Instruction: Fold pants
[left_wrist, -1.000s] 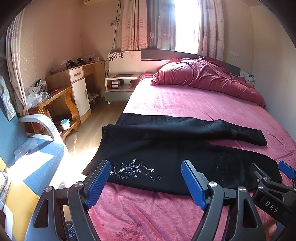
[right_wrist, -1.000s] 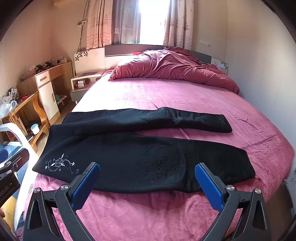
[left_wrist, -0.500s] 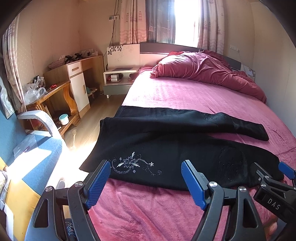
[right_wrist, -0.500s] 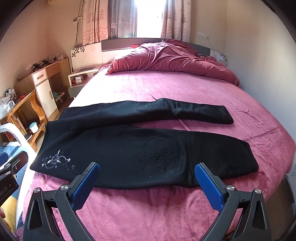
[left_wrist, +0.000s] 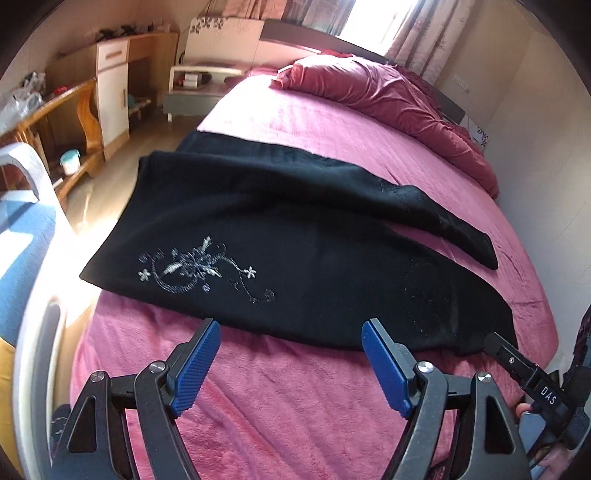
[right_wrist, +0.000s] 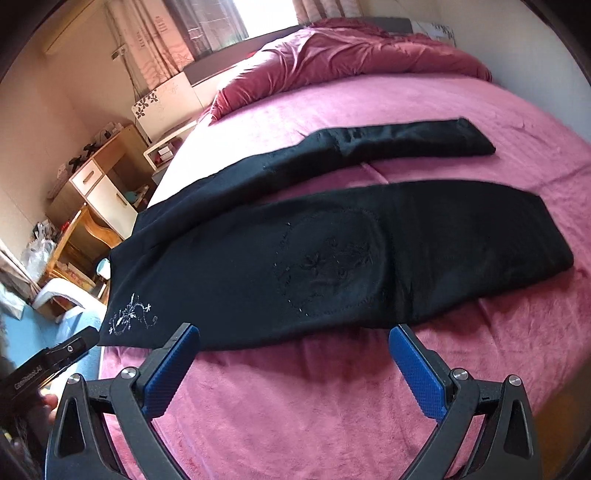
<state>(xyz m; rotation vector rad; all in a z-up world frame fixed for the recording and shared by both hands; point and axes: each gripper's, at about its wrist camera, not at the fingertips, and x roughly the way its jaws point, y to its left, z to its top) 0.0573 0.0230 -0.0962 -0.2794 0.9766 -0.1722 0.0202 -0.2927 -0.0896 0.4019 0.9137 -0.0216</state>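
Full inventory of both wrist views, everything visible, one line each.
pants: 1, black with silver floral embroidery, flat on the bed, legs spread apart
bed cover: 1, pink, under the pants
duvet: 1, dark red, bunched at the head end
nightstand: 1, white, beside the headboard
cabinet: 1, wood and white, along the far wall
chair: 1, white, beside the bed's edge
curtains: patterned, at the window
left tool: 1, black, blue pads, open, short of the pants' near edge
right tool: 1, same, open, short of the near edge
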